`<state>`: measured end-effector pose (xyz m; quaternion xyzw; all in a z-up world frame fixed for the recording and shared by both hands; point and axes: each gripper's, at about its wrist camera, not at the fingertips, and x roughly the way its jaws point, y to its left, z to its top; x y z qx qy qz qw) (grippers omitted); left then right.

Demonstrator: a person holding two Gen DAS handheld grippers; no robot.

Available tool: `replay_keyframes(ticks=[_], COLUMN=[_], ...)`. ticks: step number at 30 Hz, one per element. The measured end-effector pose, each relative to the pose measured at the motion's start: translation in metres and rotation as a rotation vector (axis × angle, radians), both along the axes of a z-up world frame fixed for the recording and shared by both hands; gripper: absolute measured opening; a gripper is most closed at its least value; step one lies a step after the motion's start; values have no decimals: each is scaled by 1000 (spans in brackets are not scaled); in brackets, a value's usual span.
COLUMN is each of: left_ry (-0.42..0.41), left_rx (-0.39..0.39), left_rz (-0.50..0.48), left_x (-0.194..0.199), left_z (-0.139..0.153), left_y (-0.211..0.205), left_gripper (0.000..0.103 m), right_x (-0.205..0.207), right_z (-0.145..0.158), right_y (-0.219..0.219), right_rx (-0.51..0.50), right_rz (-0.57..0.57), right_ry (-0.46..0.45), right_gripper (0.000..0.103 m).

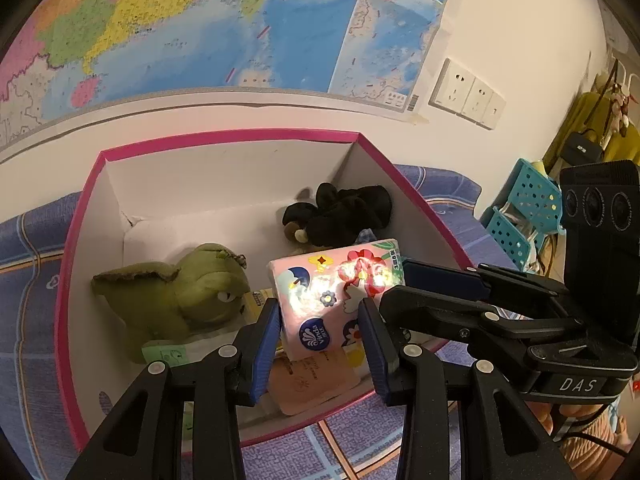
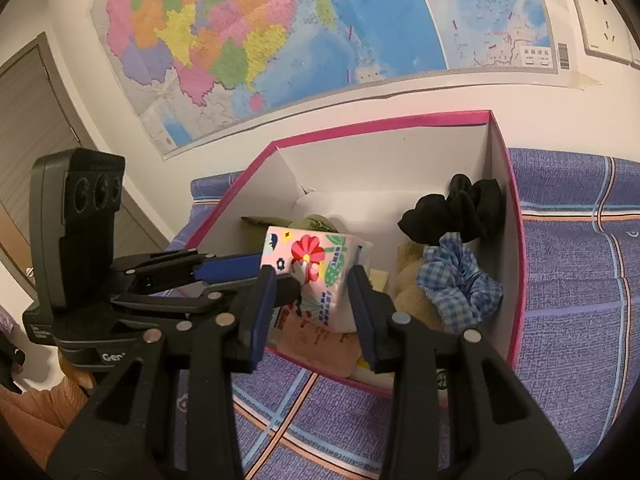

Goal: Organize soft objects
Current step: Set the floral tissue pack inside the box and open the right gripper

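Tissue pack (image 1: 336,300): pink, flower print, blue round logo; held up over the near end of the box, tilted, long side running toward the far right. Strong glare on its top face in the left wrist view.
Left gripper (image 1: 320,332): blue pads pinch the near end of the tissue pack, one pad on each side, both touching the wrapper.
Right gripper (image 2: 312,300): reaches in from the other side; pads close on the same pack across its other end, left pad against the printed face, right pad against the white end. Both grippers hold one pack.
Box (image 1: 224,136): pink rim, white inside, open top, sits on a blue checked cloth (image 2: 580,280) against the wall.
Green plush (image 1: 180,292): lies in the left part of the box, on the floor of it, just beside the pack.
Black scrunchie (image 1: 344,212): far right corner of the box, leaning on the right wall.
Blue gingham scrunchie (image 2: 460,280): right side of the box, just in front of the black one, resting on a tan plush (image 2: 412,284).
Peach flat packet (image 2: 320,344): under the held pack, at the near wall.
Wall: map (image 2: 280,32) above the box, sockets (image 1: 468,94) to its right.
Person: hand and orange sleeve (image 1: 588,432) behind the right gripper, partly seen.
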<state>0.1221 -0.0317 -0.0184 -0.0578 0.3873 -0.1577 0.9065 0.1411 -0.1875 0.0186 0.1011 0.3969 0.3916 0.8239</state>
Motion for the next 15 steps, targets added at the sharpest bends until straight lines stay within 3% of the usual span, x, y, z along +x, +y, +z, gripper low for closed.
replay_keyframes(ticks=[15], left_ry=[32], left_rx=[0], left_rz=[19], left_x=[10], left_z=[-8], left_y=[4], left_gripper=[39], right_x=[3], right_z=[-3], right_y=[7], right_rx=[-11], right_rz=[2], right_ry=[4], right_gripper=[40])
